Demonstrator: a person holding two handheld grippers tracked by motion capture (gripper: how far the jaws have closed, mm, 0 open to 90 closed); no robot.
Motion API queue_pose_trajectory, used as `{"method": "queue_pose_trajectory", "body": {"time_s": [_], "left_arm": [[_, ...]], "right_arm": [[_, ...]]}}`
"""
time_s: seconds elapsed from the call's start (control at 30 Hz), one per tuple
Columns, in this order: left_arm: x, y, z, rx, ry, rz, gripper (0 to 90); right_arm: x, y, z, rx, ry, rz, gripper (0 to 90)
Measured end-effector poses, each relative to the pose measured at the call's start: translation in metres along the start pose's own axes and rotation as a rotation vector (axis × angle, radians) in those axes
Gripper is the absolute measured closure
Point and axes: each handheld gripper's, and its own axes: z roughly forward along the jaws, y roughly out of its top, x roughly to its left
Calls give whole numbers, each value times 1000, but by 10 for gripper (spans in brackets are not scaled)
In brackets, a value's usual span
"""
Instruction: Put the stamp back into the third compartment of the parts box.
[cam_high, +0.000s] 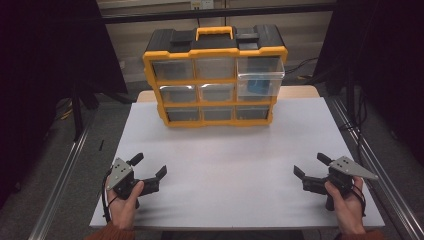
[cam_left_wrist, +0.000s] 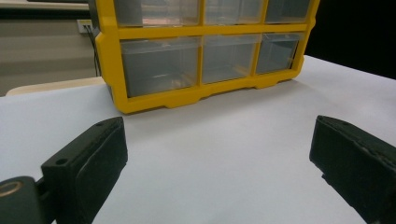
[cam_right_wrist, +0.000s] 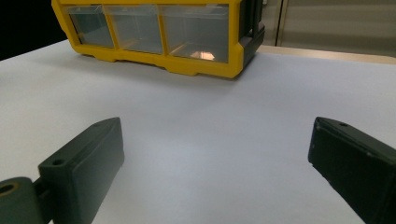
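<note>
A yellow and black drawer organizer (cam_high: 215, 75) stands upright at the far side of the white table (cam_high: 235, 165), with nine clear drawers. The top right drawer (cam_high: 260, 75) is pulled out and holds something blue (cam_high: 255, 85). The left gripper (cam_high: 149, 167) and the right gripper (cam_high: 311, 166) rest low near the front edge, well apart from the cabinet, both with jaws wide apart and holding nothing. I think the pulled-out drawer could slide out fully or the cabinet could tip if one gripper pulls without the other steadying it.
</note>
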Motion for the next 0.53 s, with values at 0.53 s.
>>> {"method": "queue_pose_trajectory", "body": {"time_s": [0.53], "left_arm": [[-2, -2, 2, 16, 6, 3, 45]], "right_arm": [[0, -4, -13, 16, -12, -11, 19]]}}
